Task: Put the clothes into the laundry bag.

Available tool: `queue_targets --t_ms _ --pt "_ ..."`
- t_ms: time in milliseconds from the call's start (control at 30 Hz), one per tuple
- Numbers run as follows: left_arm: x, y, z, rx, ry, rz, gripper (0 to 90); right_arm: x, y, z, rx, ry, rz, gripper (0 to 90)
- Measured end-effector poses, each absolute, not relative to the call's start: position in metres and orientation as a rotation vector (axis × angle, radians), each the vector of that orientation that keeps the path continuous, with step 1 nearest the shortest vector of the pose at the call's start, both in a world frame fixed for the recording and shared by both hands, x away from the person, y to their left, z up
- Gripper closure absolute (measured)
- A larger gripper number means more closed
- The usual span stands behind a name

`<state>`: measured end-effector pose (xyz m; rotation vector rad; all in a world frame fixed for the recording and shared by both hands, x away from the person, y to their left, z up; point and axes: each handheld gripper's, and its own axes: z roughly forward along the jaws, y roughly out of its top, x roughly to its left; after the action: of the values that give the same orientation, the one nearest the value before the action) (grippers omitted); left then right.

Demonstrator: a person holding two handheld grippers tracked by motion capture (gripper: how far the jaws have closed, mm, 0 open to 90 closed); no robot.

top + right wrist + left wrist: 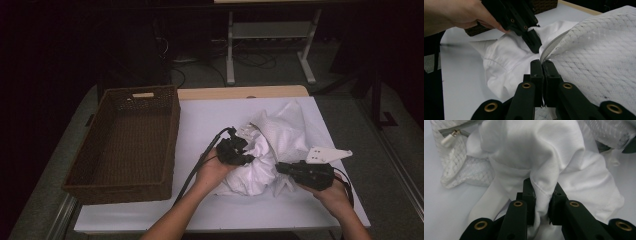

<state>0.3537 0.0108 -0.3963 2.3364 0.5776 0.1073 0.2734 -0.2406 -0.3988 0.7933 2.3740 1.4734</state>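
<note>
White tabletop (150,210) carries a brown woven basket (125,145) beside a white mesh zip bag (599,55). Its edge is pinched in the right claw (542,68); the left claw (542,195) clamps the white cotton garment (536,157) at its mouth. Likely extraction; next, pull clear.

A white table (210,125) bears a brown wicker basket (127,145), a white garment (250,172) and a mesh bag (285,130).

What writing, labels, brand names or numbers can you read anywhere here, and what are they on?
None: no readable text in any view.
White garment: plain cloth, no print or tag showing.
Mesh laundry bag: plain, and its zipper pull carries no legible mark.
Wicker basket: no label.
Left gripper and right gripper: no markings.
</note>
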Motion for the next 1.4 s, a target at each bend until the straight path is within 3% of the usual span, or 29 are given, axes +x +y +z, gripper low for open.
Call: queue_targets --t_ms 267,467,633,733,833,1100,1400 --pt "0.352 0.002 -0.403 2.331 0.578 0.114 78.2 0.269 -0.226 -0.399 0.747 2.444 1.38 85.9" --pt "0.351 0.004 -0.404 2.328 0.56 0.099 76.4 0.272 -0.232 -0.39 0.825 2.394 1.369 75.0" --pt "0.353 0.008 -0.401 2.311 0.566 0.06 65.5 0.274 -0.23 -0.382 0.847 2.349 1.398 69.9" --pt "0.353 0.014 -0.395 2.289 0.562 0.04 49.9 0.279 -0.227 -0.381 0.874 2.319 1.373 66.0" --pt "0.355 0.027 -0.384 2.254 0.56 0.037 42.8 0.285 -0.226 -0.379 0.909 2.286 1.371 64.5" --pt "0.388 0.05 -0.364 2.195 0.645 0.14 48.5 0.288 -0.225 -0.376 0.903 2.273 1.375 62.6" --pt "0.444 0.031 -0.407 2.233 0.762 0.121 50.7 0.285 -0.231 -0.377 0.912 2.276 1.392 61.7"
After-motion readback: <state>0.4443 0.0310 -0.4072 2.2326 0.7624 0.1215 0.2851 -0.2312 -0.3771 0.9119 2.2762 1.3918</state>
